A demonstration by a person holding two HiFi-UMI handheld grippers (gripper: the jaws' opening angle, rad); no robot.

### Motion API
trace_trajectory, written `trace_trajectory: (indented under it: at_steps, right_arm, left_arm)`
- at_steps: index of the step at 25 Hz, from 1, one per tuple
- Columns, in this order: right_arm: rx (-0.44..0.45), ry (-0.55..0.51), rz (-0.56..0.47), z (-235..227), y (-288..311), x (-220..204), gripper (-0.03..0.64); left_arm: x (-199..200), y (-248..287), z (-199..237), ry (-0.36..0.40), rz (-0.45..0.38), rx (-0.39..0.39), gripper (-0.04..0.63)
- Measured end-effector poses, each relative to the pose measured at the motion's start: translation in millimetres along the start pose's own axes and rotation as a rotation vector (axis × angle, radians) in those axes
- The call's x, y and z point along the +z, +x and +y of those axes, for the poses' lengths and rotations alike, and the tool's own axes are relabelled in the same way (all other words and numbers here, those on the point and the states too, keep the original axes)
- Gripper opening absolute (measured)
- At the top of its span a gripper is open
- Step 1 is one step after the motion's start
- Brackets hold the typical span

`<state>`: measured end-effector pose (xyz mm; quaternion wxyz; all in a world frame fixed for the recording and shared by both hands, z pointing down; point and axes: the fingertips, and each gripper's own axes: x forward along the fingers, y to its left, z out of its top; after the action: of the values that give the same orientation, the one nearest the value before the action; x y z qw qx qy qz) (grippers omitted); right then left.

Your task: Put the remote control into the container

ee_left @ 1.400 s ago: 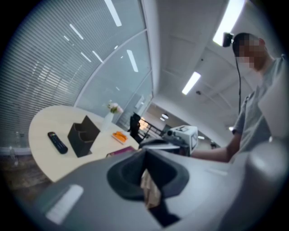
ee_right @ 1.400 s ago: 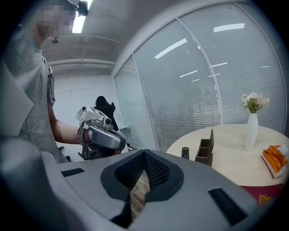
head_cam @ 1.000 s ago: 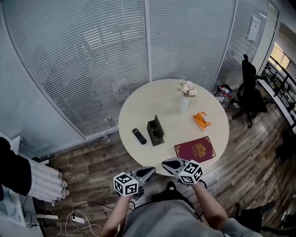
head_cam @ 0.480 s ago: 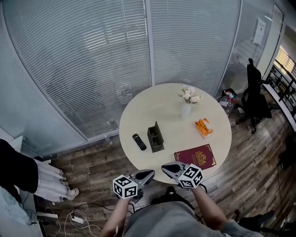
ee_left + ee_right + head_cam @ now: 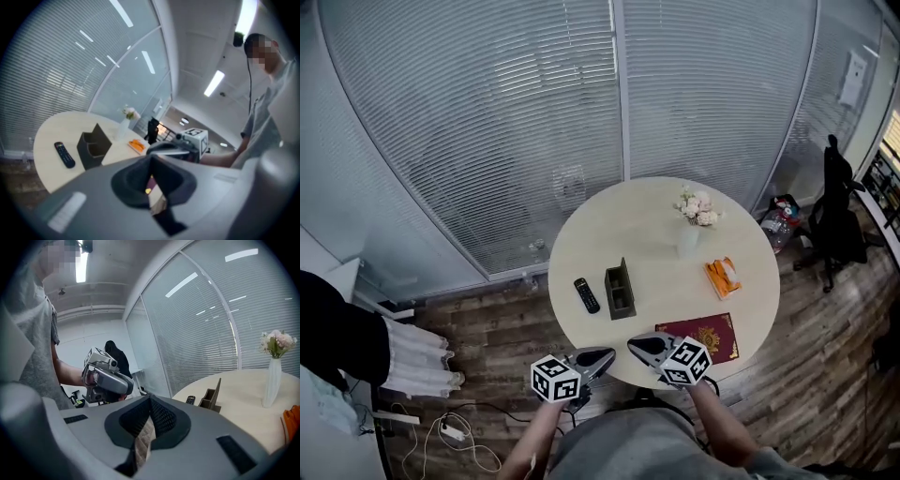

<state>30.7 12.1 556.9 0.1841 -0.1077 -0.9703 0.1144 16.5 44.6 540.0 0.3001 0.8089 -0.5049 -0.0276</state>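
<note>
Both grippers' fingers are pressed together with nothing between them. The left gripper (image 5: pixel 606 355) and right gripper (image 5: pixel 635 343) sit at the tabletop (image 5: pixel 647 225) edge on the person's side of the container (image 5: pixel 620 290), well apart from it. The remote control (image 5: pixel 586 295) lies flat just left of the container in the head view, not touching it and well clear of both sets of fingers.

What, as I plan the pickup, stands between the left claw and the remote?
Nothing visible. The remote lies on bare table beside the container, and the shut left claw hangs at the table's near edge.
</note>
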Motion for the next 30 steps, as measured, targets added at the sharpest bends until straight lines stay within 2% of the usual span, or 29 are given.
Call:
trace_trajectory:
  at_steps: [5,17,30]
  right_arm:
    - [0.046,-0.001,0.003,-14.6,2.1,-2.0,0.017]
    - [0.166,-0.028,0.031,-36.6,-3.1,-2.7,0.017]
    - [0.206,-0.039,0.045,-41.0,-6.9,-9.3,0.017]
  left_arm:
    - [11.5,13.3,3.2,0.008,-0.008,0.036,0.0]
    - [19.0,34.0,9.2,-0.032,-0.059,0.15,0.0]
    - [15.7,40.0,11.8,-0.052,-0.094,0.203,0.0]
